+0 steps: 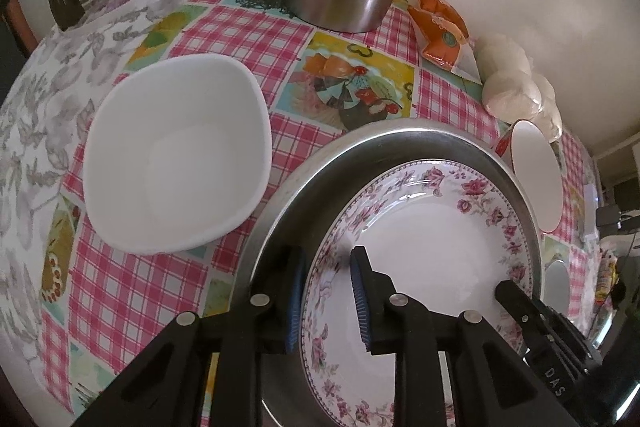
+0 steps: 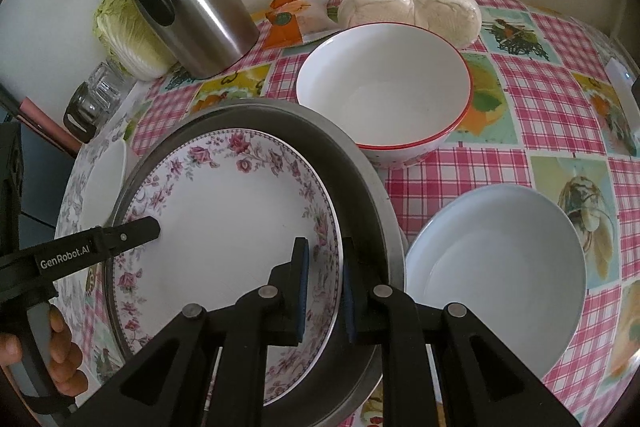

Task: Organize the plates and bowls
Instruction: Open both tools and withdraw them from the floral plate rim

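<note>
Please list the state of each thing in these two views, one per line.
floral plate: lying in the metal tray
right gripper: shut on the plate's rim
left gripper: jaws straddling the opposite rim, gap visible
red-rimmed bowl: upright, empty
pale blue bowl: upright, empty
square white bowl: upright, empty

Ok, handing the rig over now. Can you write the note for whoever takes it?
Left gripper: open, astride the floral plate rim, not pinching.
Right gripper: shut on the opposite rim.
Plate sits inside the metal tray.
White square bowl, red-rimmed bowl and pale blue bowl: empty, each apart on the tablecloth.
Done: nothing stacked.
Left: probably settle the plate, then group the bowls.
</note>
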{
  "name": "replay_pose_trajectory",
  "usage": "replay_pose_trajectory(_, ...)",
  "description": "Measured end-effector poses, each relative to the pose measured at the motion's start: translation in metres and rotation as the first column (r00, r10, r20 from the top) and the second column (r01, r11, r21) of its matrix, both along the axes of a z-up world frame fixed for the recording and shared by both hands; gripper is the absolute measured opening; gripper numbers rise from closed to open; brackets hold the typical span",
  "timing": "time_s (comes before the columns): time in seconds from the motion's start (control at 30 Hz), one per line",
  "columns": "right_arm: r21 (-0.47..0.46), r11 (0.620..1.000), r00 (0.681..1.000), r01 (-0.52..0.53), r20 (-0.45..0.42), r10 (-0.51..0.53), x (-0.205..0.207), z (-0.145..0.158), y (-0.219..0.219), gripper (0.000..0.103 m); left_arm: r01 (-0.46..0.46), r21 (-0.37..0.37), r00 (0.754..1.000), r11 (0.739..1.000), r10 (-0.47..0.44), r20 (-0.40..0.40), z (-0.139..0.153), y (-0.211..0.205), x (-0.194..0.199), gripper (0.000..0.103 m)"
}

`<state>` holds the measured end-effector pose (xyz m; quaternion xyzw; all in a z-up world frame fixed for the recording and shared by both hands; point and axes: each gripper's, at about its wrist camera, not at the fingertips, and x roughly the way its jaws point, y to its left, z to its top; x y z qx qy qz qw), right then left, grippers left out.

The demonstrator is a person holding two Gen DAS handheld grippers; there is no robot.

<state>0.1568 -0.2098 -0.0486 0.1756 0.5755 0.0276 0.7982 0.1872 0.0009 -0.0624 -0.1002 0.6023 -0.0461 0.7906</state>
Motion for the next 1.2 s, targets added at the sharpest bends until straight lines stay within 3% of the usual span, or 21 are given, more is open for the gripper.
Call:
replay_pose_trajectory(0.6, -0.081, 0.996, 0.999, -0.040, -0.001, 0.040, 0.000, 0.003, 0.010, 0.020, 0.048, 0.112, 0.998, 0.993, -0.051, 0.026, 0.003, -0.013, -0.001, 0.030)
replay_pose_trajectory(0.87, -0.109, 0.992, 0.998, -0.059, -0.004, 0.058, 0.001, 0.004, 0.012, 0.021, 0.050, 0.120, 0.998, 0.991, -0.054, 0.029, 0.004, -0.013, -0.001, 0.030)
replay_pose_trajectory(1.2, -0.147, 0.987, 0.997, -0.057, 0.037, 0.063, 0.001, 0.025, 0.012, 0.021, 0.052, 0.164, 0.992, 0.985, -0.070, 0.108, 0.037, -0.013, -0.006, 0.029)
